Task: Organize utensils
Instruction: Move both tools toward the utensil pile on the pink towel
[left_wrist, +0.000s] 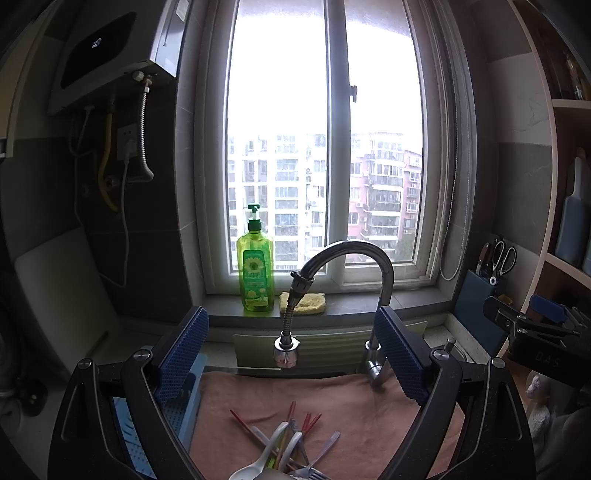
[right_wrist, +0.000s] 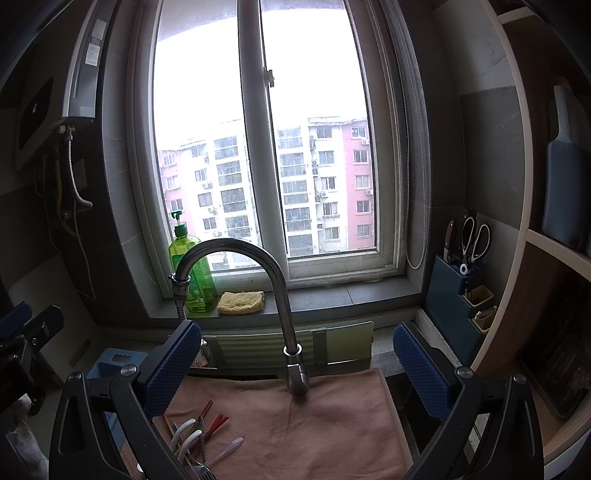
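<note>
Both claws are wide open and holding nothing. The left claw (left_wrist: 291, 354) hangs over a pink towel (left_wrist: 332, 410) spread across the sink area, and the right claw (right_wrist: 295, 365) sits above the same towel (right_wrist: 314, 424).

The utensils (left_wrist: 284, 446) are piled at the bottom center of the left wrist view: red chopsticks, 2 white spoons, a clear plastic spoon and a fork at the very edge, all lying loose and crossed on the towel. In the right wrist view the same pile (right_wrist: 201, 435) sits at the lower left, just behind the left finger.

A blue tray (left_wrist: 177, 417) lies at the towel's left edge. The chrome faucet (left_wrist: 347, 266) arches over the middle, with a green soap bottle (left_wrist: 255, 273) and a yellow sponge (left_wrist: 303, 303) on the windowsill behind. A knife block with scissors (right_wrist: 471, 243) is at the right.
</note>
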